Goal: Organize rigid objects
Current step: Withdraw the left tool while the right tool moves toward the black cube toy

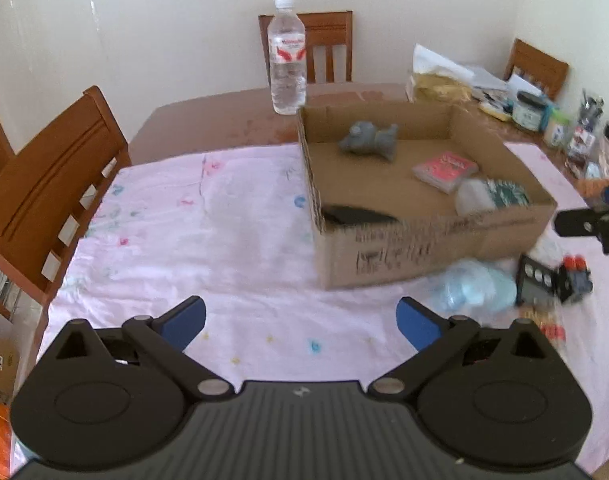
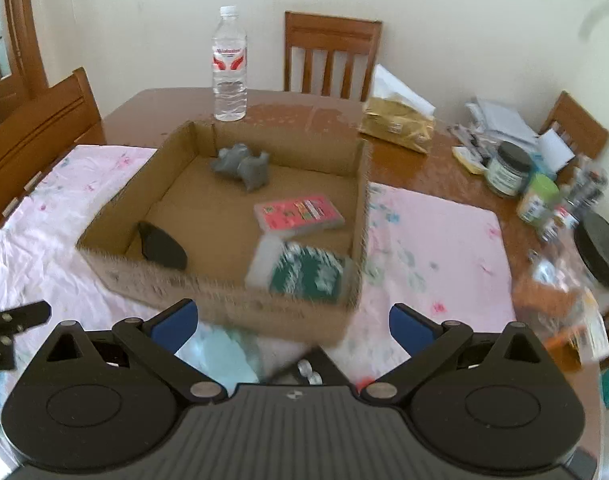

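Left gripper: jaws spread wide, nothing between the blue pads, poised over bare pink tablecloth to the left of the cardboard box. Right gripper: jaws likewise fully released, empty, poised at the near wall of the same box.

Cardboard box: open-topped, resting on the tablecloth. Contents as follows:
- grey animal figurine, lying toward the far wall;
- pink flat pack, lying flat near the middle;
- green-and-white pack, in the near right corner (blurred, detail illegible);
- dark rounded object, against the near left corner.

Outside the box, on the cloth at its near side: pale blue crumpled plastic item, and just beside it a black device with round dials and red-capped parts (identity uncertain owing to blur).

Water bottle: upright on the bare wooden table, just behind the box's far left corner. Jars and clutter grouped at the table's right side. Wooden chairs placed around the table.
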Motion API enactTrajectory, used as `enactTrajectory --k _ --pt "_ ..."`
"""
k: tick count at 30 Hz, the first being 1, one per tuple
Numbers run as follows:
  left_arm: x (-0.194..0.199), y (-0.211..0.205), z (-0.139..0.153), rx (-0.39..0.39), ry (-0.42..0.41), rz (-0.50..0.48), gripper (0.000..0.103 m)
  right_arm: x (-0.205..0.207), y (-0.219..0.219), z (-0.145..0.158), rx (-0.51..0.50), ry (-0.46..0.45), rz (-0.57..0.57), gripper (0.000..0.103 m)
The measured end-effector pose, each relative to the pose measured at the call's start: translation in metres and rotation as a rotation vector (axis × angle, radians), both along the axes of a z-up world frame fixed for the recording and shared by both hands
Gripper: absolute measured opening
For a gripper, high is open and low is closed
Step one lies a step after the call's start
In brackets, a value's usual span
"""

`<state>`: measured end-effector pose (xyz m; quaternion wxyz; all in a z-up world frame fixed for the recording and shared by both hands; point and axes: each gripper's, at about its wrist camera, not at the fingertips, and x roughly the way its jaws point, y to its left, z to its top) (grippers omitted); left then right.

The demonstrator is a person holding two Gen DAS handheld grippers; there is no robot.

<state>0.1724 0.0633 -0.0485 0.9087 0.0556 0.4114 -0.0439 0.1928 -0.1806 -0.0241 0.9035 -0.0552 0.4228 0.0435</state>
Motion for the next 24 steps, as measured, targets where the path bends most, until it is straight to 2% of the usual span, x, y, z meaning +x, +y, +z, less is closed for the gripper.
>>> enactTrajectory --k 9,14,19,24 --pt "-0.012 -0.001 -0.008 -0.073 0.036 -0.041 0.101 -0.045 -0.025 -0.043 -0.019 0.106 -0.184 0.103" --pt "-0.014 -0.007 -0.012 -0.086 0.053 -0.111 0.101 -0.058 -0.032 -0.056 -0.020 0.112 -0.282 0.103" --pt "-0.017 -0.019 -0.011 -0.077 0.059 -0.139 0.101 -0.054 -0.042 -0.069 0.000 0.119 -0.284 0.103" --pt "-0.014 -0.036 -0.006 -0.071 0.059 -0.092 0.101 -0.028 -0.055 -0.080 0.017 0.099 -0.259 0.103"
